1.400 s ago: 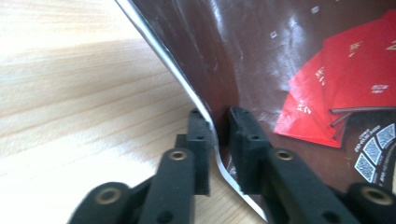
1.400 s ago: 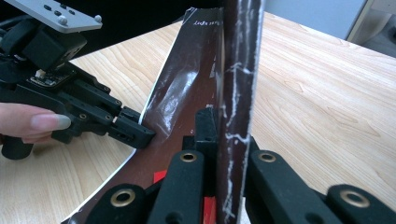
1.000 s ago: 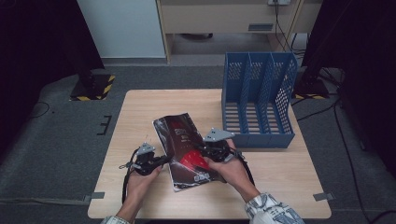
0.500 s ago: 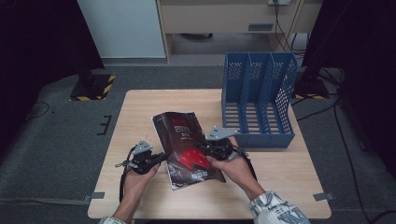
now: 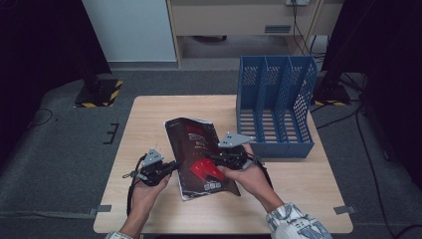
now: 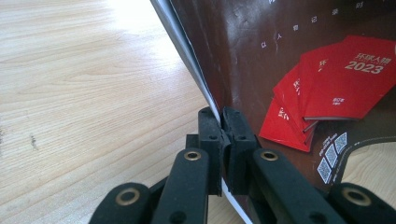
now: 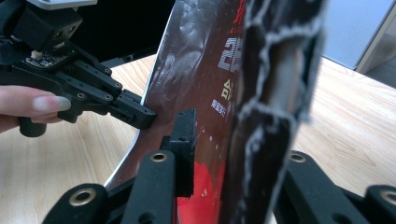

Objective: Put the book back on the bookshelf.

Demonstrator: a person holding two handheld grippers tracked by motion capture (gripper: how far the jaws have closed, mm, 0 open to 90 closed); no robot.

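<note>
Magazine (image 5: 204, 154) is held tilted above the table (image 5: 149, 114) centre, clamped at both edges: left gripper (image 6: 219, 135) closed on its 9 o'clock edge, right gripper (image 5: 226, 158) closed on the 3 o'clock side. Glossy dark cover, red booklets printed, slightly bowed. Perforated blue plastic rack (image 5: 276, 112) at 2 o'clock; filing probably remains undone.

A fixed high camera looks forward and down over the whole wooden table (image 5: 149, 114), taking in floor and furniture beyond it. The left gripper (image 6: 220, 126) camera sits close above the tabletop, facing along its own jaws at a magazine (image 6: 299, 70) cover. The right gripper (image 7: 210, 140) camera, nearer still, faces that same magazine and the other gripper across the table.
</note>
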